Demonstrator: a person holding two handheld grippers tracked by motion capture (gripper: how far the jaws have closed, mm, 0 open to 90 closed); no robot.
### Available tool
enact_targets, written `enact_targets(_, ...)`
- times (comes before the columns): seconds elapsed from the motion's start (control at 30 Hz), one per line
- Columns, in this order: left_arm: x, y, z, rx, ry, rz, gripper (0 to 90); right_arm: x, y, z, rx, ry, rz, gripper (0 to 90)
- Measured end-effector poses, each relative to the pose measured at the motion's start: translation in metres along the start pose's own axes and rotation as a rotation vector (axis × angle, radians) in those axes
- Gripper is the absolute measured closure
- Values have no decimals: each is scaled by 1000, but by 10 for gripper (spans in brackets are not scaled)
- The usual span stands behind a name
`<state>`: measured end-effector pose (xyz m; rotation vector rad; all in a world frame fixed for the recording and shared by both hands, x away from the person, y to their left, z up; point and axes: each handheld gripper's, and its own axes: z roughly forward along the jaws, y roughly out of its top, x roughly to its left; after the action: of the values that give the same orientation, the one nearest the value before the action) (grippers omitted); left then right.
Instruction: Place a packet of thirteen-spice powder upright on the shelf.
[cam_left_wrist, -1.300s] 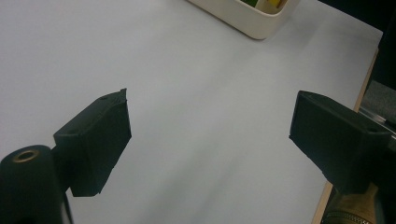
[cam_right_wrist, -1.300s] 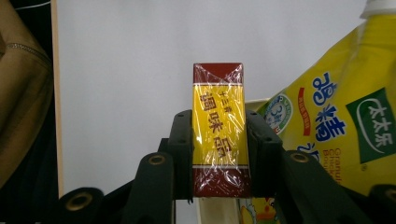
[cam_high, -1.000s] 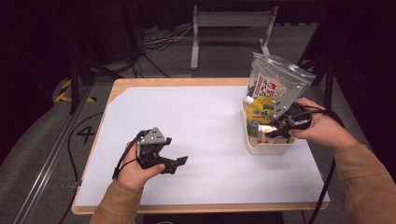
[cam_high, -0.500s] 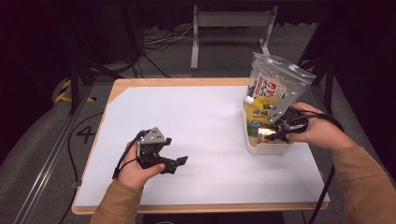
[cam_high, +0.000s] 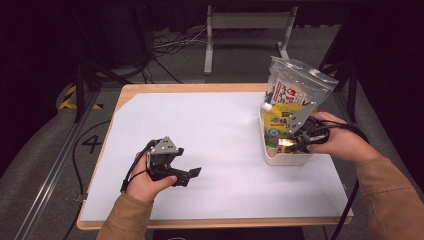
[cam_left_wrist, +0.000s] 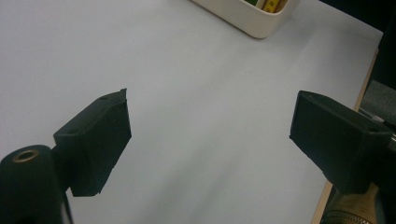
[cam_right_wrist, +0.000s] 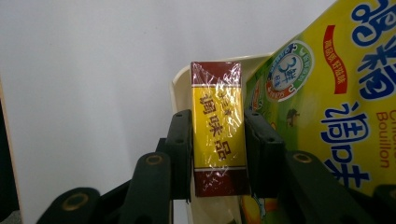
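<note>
Right gripper view: a yellow-and-maroon seasoning box was clamped between the right gripper jaws, inside the cream bin. Over bare table, the left gripper was held wide open, empty.

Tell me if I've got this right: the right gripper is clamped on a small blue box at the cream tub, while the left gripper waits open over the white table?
Nearly. The box is yellow and dark red, not blue, as the right gripper view shows. The right gripper does clamp it at the cream tub, and the left gripper waits open over the white table.
</note>
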<state>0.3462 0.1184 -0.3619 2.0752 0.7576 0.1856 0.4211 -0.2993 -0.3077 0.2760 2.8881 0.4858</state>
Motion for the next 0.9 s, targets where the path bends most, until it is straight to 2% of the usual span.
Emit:
enact_targets(0.17, 0, 0, 0, 1, 0, 1, 128, 0, -1, -1, 10, -6, -2, 638)
enact_targets(0.43, 0, 0, 2, 5, -2, -3, 130, 1, -4, -4, -21, -27, -12, 550)
enact_targets(0.6, 1, -1, 2, 6, -3, -6, 128, 3, -8, -10, -77, -52, 5, 472)
enact_targets(0.77, 2, -4, 0, 10, 4, -10, 128, 6, -12, -19, -122, -74, 13, 442)
enact_targets(0.9, 3, -8, -5, 12, 15, -10, 128, 12, -18, -29, -185, -95, 48, 400)
